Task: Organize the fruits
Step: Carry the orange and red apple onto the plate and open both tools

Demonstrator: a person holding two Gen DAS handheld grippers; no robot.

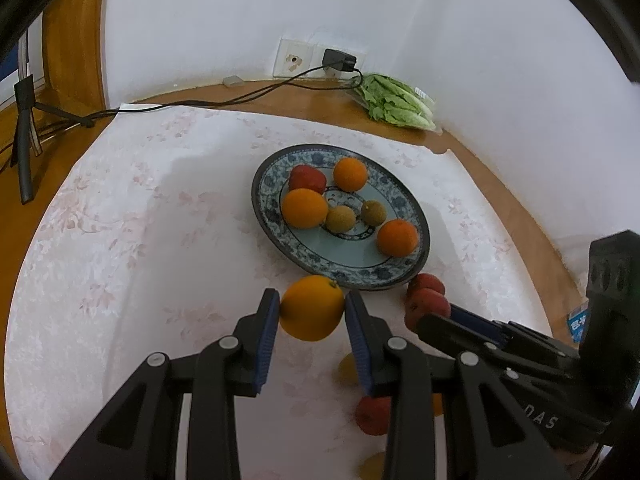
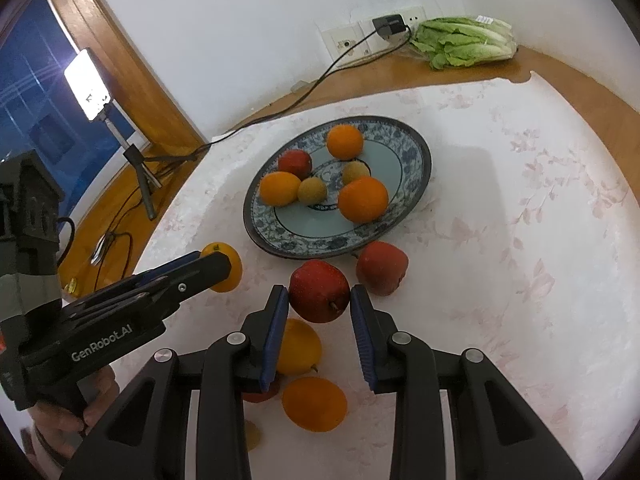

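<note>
- Left gripper (image 1: 312, 312) jaws clamp an orange (image 1: 311, 307); right gripper (image 2: 319, 300) jaws pinch an apple (image 2: 319, 290).
- Plate (image 2: 416, 148) at 12 o'clock: six fruits in, several still loose on the tabletop (image 2: 520, 280).

A white wall (image 1: 240, 20) meets a wooden table (image 2: 580, 92) draped in a pale floral cloth (image 1: 120, 260). Wall sockets (image 2: 352, 40) hold a black charger (image 2: 390, 24). A lit lamp (image 2: 87, 84) on a tripod stands before a dark blue window (image 2: 24, 100).
</note>
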